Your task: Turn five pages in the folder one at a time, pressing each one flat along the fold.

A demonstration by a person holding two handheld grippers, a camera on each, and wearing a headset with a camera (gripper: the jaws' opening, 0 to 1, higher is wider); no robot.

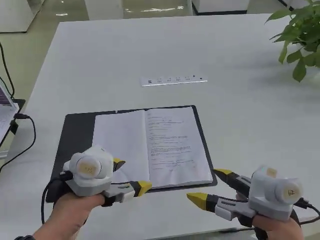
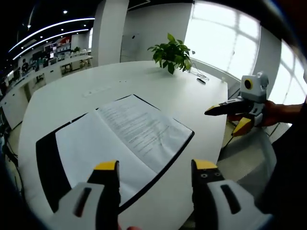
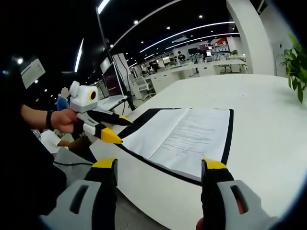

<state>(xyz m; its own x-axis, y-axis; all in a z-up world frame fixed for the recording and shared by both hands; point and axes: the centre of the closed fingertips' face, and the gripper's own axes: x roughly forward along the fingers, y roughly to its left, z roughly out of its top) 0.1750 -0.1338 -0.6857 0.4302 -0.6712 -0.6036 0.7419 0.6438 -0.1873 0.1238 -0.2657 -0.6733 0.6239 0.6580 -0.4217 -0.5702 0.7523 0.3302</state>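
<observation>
The folder lies open on the table, the left gripper and right gripper near its near corners, jaws parted and empty.

Open folder on table.

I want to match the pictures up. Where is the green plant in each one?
Head view: the plant sits in the top right corner.
Left gripper view: the plant is at the top middle.
Right gripper view: the plant is at the right edge.
Shared landmark: the open folder.
</observation>
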